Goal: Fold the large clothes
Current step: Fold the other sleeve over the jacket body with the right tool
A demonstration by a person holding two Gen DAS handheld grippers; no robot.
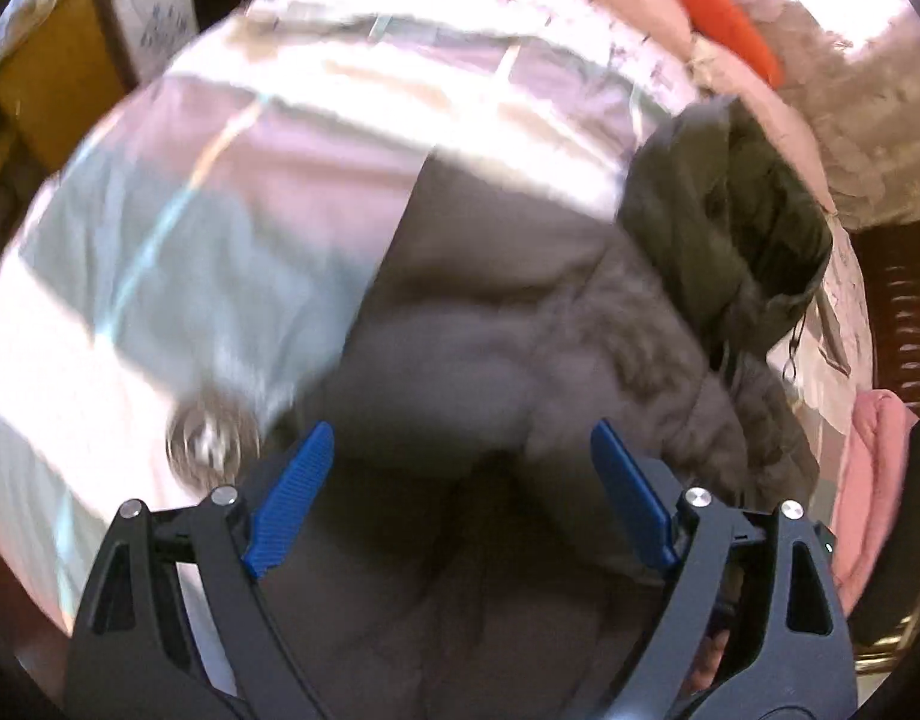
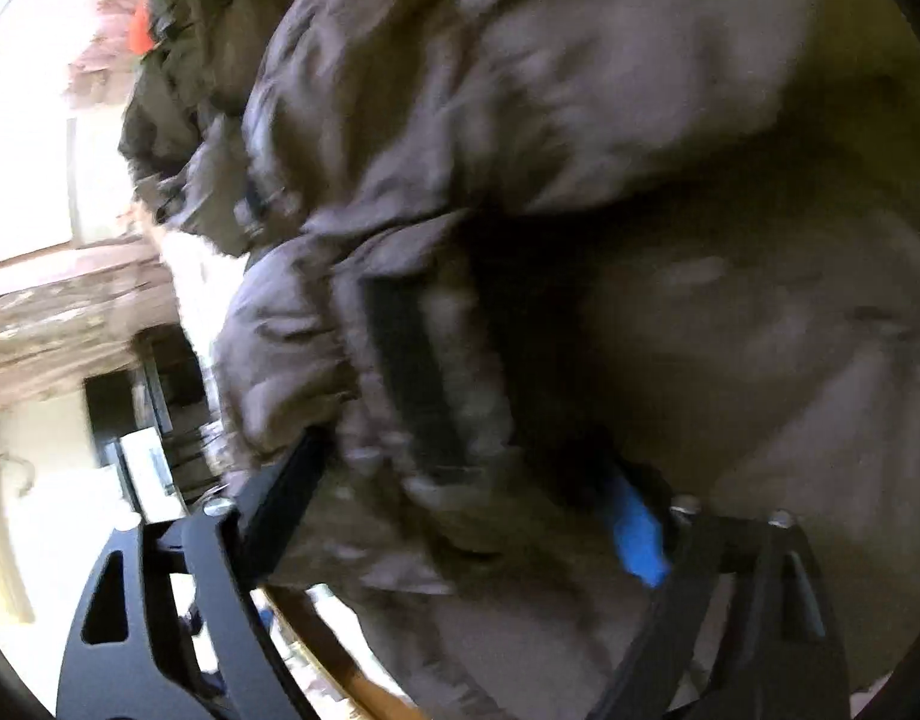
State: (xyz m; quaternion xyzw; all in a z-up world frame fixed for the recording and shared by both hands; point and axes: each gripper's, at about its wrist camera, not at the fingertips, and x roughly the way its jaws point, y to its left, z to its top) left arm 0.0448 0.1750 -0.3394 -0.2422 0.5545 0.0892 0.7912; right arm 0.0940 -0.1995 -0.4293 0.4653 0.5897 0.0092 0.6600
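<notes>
1. Padded brown jacket (image 2: 580, 150) lies bunched on a bed, filling the right wrist view; its gathered cuff or hem edge (image 2: 316, 354) sits directly ahead of the right tongs (image 2: 466, 492), pressed up between the fingers.
2. From the left tongs (image 1: 460, 480), the same jacket (image 1: 490, 330) lies ahead and below, running away toward the upper right, where a darker green garment (image 1: 730, 210) is heaped against it.
3. Left tongs stand released, blue pads wide apart with nothing between them but shadowed fabric beneath.
4. Right tongs are parted, with jacket fabric bulging into the gap. One blue pad (image 2: 637, 540) shows and the other is hidden behind the cloth. The pads do not look clamped on the cloth, though blur makes contact hard to judge.
5. Judged from this, the right tongs are nearer the jacket's edge; the jacket's long axis seems to run from near the left tongs away toward the green heap.
6. Farther out, a pale striped bedsheet (image 1: 220, 210) spreads to the left of the left tongs, and an orange carrot-shaped toy (image 1: 730, 18) rests at the far end.
</notes>
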